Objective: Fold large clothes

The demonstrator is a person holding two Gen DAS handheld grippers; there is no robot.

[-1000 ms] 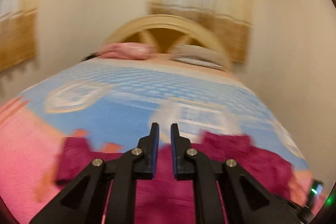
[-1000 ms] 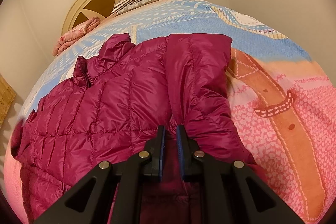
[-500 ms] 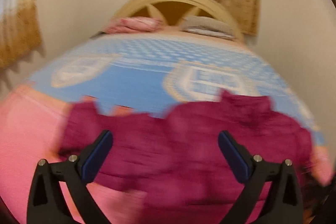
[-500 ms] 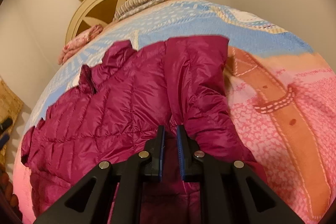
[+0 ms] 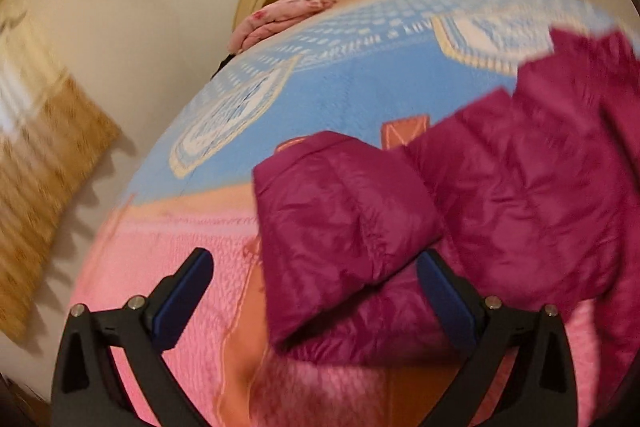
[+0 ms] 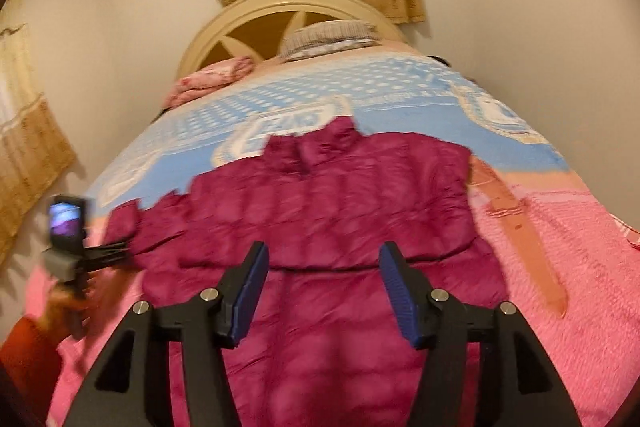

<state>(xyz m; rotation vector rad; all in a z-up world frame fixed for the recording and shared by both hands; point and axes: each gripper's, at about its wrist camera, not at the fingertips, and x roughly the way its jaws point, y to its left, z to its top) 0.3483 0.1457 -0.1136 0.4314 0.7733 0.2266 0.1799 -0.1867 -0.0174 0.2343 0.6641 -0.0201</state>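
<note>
- Bed (image 6: 580,267): covered by a patterned blanket, blue toward the headboard (image 6: 288,3) and pink at the near end. It is the work surface, soft and yielding, so it will give little backing to a pinch pressed down into it.
- Jacket (image 6: 340,211): a large magenta quilted puffer, spread across the near half of the bed with its collar (image 6: 316,139) toward the headboard. In the right wrist view the right sleeve already appears folded in over the body; a horizontal edge crosses the body just ahead of the right gripper.
- Handling, as judged: light, very soft and compressible, with a shiny shell likely to slip between smooth pads. Folds may spring back as trapped air returns. Best taken at stitched edges, such as cuff, hem or shoulder seam, not on the puffy panels.
- Left sleeve (image 5: 344,227): lies bent across the jacket's left edge, partly on the pink blanket. Probably the next part to fold in; the cuff end or the crease at the bend looks the firmest hold.
- Left gripper (image 5: 316,291): jaws spread fully wide, holding nothing. The sleeve lies below and between the fingers; contact cannot be confirmed through the blur.
- Right gripper (image 6: 324,291): jaws opening, about halfway apart, nothing clamped between them; the jacket body lies beneath.
- Person's hand (image 6: 80,299): grips the left tool's handle at the left edge of the right wrist view, orange sleeve visible.
</note>
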